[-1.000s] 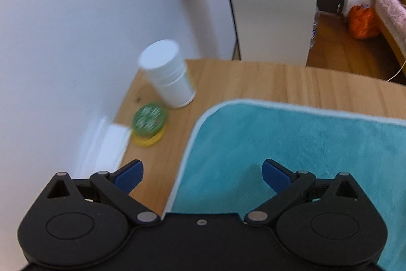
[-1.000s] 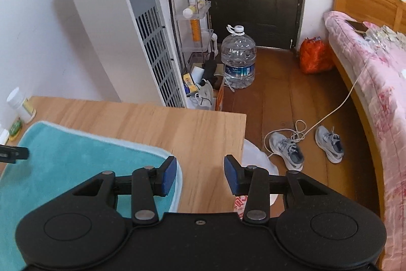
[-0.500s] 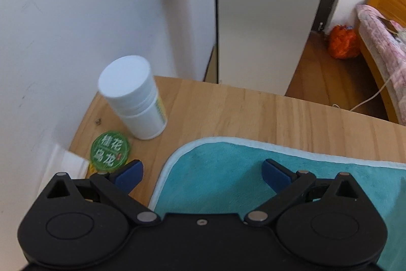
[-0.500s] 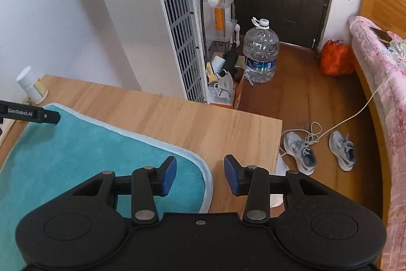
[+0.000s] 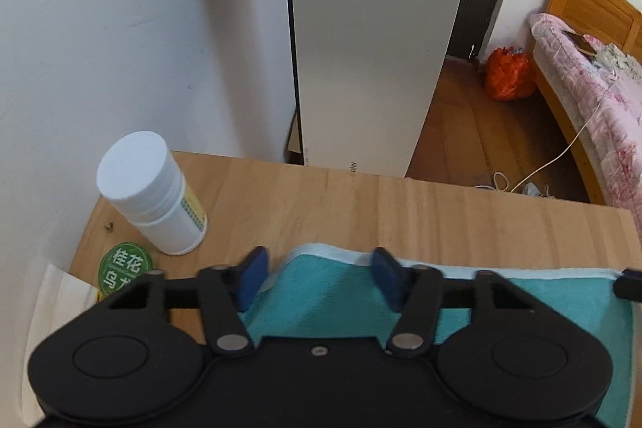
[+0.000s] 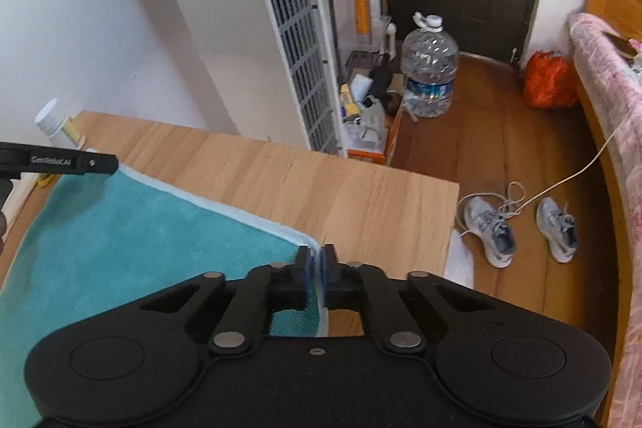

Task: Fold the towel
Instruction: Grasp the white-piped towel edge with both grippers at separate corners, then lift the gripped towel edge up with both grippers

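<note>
The one teal towel [image 6: 132, 243] is now pinched by the right gripper [image 6: 317, 261]; the left gripper [image 5: 319, 273], narrowed since, is held open over its corner.

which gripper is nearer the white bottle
Left. The left gripper sits at the towel corner beside the white bottle; the right gripper pinches the towel's opposite far corner.

Two wrist views — each close above the table [image 5: 401, 211], facing the far wall; shared — towel [image 6: 120, 235], white bottle [image 5: 152, 195].
</note>
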Demonstrator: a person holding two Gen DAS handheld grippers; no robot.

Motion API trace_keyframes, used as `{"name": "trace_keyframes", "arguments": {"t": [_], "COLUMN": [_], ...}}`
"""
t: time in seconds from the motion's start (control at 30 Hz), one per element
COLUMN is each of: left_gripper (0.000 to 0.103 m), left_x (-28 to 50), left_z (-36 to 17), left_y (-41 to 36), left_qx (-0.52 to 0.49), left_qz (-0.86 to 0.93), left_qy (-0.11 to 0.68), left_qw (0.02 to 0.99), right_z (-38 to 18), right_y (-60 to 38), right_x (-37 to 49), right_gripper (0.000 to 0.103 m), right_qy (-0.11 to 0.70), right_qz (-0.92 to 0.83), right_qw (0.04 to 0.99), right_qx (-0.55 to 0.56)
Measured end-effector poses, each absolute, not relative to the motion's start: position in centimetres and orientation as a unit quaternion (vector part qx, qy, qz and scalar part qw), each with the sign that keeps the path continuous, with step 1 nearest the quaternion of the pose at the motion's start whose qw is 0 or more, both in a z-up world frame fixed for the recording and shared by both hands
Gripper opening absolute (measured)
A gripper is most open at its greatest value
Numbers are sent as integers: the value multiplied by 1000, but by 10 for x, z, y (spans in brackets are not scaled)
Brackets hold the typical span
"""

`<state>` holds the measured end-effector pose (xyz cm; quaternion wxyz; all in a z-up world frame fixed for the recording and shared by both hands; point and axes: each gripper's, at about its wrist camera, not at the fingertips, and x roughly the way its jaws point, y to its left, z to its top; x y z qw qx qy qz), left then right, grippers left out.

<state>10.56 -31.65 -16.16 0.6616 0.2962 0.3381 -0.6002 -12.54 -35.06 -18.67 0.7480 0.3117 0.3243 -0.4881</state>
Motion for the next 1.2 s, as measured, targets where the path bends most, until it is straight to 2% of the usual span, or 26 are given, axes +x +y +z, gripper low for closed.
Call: {"name": "trace_keyframes", "arguments": {"t": [0.03,0.07,0.3,0.63,0.87,1.2], "left_gripper": [19,15,6,6,7,7], "left_x": [106,108,107,112,115,98], "left_z": [-161,-159,-162,-130,-99,-58], "left_y": [-317,-317,-324,-306,-252,-139], "left_qx": [293,287,269,249,223,205], "left_qz": [-600,-599,-598,-584,-568,-543], "left_qy": [341,347,367,355,333,307], "left_qw": [662,662,660,687,719,754], "right_z": [-186,-185,-182,-163,-143,-95], "right_y": [-351,-351,-347,-331,-281,-175], "right_x": [-126,-126,-130,-126,-125,-146], "right_gripper": [3,3,3,3,2,2], "right_qy": [323,323,314,291,274,198], "right_qz": [-486,-485,-470,-442,-396,-348], "right_qw": [749,750,760,793,823,873], "right_qx": [313,315,320,303,302,278]}}
